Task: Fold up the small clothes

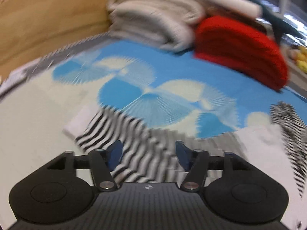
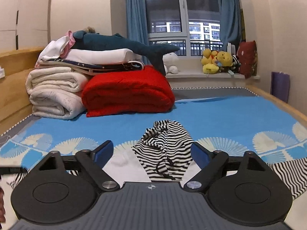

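A small black-and-white striped garment lies crumpled on the blue bedsheet with its white fan pattern. My right gripper hovers just short of it, open, and its blue pads stand wide to either side of the bunched cloth without touching it. More striped cloth trails off to the right. The left wrist view is blurred. In it the striped garment runs under and between the blue fingers of my left gripper, which is open with no pad pressing on the fabric.
At the head of the bed are a folded red blanket, rolled white quilts and a dark shark plush on top. Yellow plush toys sit on the windowsill. A wooden bed frame borders the left side.
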Motion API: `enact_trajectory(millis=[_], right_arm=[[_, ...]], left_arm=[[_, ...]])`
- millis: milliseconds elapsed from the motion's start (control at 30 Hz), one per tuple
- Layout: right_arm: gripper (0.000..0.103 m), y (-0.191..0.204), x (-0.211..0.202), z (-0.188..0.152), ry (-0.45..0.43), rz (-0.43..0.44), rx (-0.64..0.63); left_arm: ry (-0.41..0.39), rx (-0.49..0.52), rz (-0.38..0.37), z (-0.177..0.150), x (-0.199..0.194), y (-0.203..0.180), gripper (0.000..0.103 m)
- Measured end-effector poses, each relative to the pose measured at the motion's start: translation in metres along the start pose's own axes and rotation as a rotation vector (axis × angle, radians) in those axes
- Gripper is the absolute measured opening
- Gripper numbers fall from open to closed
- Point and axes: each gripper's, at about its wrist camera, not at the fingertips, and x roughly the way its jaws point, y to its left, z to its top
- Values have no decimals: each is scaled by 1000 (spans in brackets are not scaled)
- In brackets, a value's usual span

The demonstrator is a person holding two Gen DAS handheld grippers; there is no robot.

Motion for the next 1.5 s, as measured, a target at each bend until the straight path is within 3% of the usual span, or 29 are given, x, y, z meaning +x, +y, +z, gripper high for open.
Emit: enact_trajectory(millis=[33, 233, 333, 400, 433, 500, 533, 567, 767, 933, 1100, 1200, 1267, 1367, 1433, 1500], right_arm=[[87, -1, 4, 3, -4, 3, 8], [87, -12, 23, 1, 35, -25, 14], [87, -16, 34, -4, 72, -43, 19], [87, -17, 40, -8, 96, -56, 18], [87, -17, 43, -10, 109, -62, 19], [87, -18, 47, -14, 130, -68, 24], [87, -17, 50, -16, 142, -70, 27], [87, -18, 52, -17, 149, -70, 31], [87, -14, 58, -20, 166, -65, 36], [82, -16, 61, -21, 167, -62, 34], [57, -27, 63, -25, 160, -67, 38], [57, -43, 58, -27, 174, -89, 75], [57, -54, 55, -28, 190, -111, 101], [57, -67, 49, -29, 188, -127, 120], [57, -77, 47, -29, 187, -141, 129], [58, -87, 47, -30, 190, -156, 139]], left_arm=[[31, -42, 30, 1, 12, 10, 83], [202, -345, 114, 4, 68, 84, 83], [251, -453, 119, -2, 80, 107, 82], [227, -462, 122, 0, 80, 113, 81], [223, -448, 123, 2, 81, 114, 75], [211, -456, 114, 4, 82, 119, 53], [204, -464, 100, 6, 83, 123, 27], [209, -465, 91, 6, 82, 121, 10], [158, -435, 80, 14, 66, 113, 4], [70, -373, 36, 35, 46, 75, 3], [-33, -264, -124, 63, 0, 17, 3], [-99, -133, -285, 62, -38, -41, 2], [-94, -49, -391, 52, -54, -80, 2], [-3, 86, -602, 22, -77, -144, 3], [131, 213, -778, -2, -89, -187, 4], [236, 285, -880, -18, -93, -209, 5]])
